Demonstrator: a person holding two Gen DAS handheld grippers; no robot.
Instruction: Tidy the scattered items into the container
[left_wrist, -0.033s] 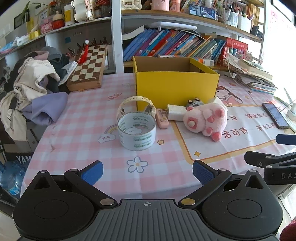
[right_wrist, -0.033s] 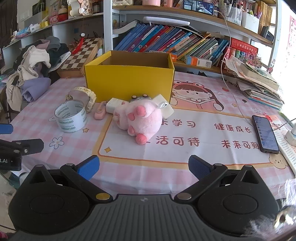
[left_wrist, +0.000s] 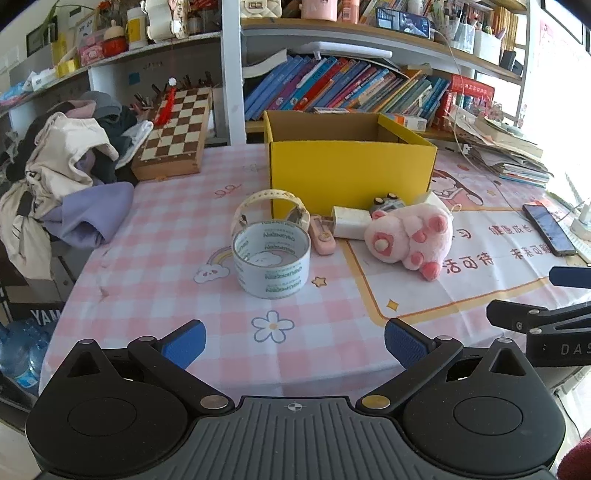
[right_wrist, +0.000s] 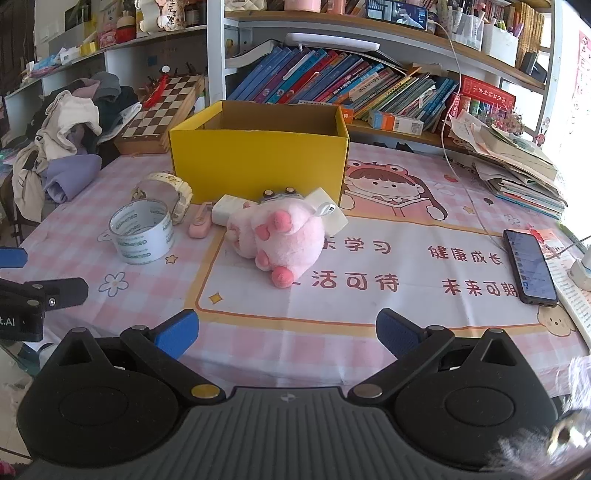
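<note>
A: Nearest first. Left gripper (left_wrist: 294, 341), blue-padded fingers (left_wrist: 184, 341) wide apart, nothing between them, over the near edge of the desk (left_wrist: 155, 258) with its pink checked cloth. Right gripper (right_wrist: 287, 334) same deal: fingers (right_wrist: 397, 332) spread, holding nothing.

B: Each visible from the other camera?

A: Partly. Right gripper pokes in at the right edge of the left view, left one at the left edge of the right view.

B: Next out?

A: Clear roll of packing tape with printed lettering (left_wrist: 271, 254), standing on its flat side, straight ahead of the left gripper. Just behind it, touching or nearly, a cream-coloured headband-shaped headphone set (left_wrist: 271, 208). Beside the roll on the right, a small pink oblong gadget (left_wrist: 322, 236), then a white rectangular charger block (left_wrist: 349, 221).

B: The plush?

A: Pink plush pig toy (right_wrist: 280, 236), lying paws up, ahead of the right gripper. A small grey toy with round eyes (right_wrist: 279, 194) sits behind it, mostly hidden.

B: Container?

A: Open yellow cardboard box (right_wrist: 258, 162), upright behind the whole row; inside not visible from here. Black smartphone (right_wrist: 530, 267) lies flat, well apart on the right. Far back: wooden chessboard (left_wrist: 177, 129), heap of clothes (left_wrist: 62, 173), bookshelf of slanted books (right_wrist: 332, 85).
</note>
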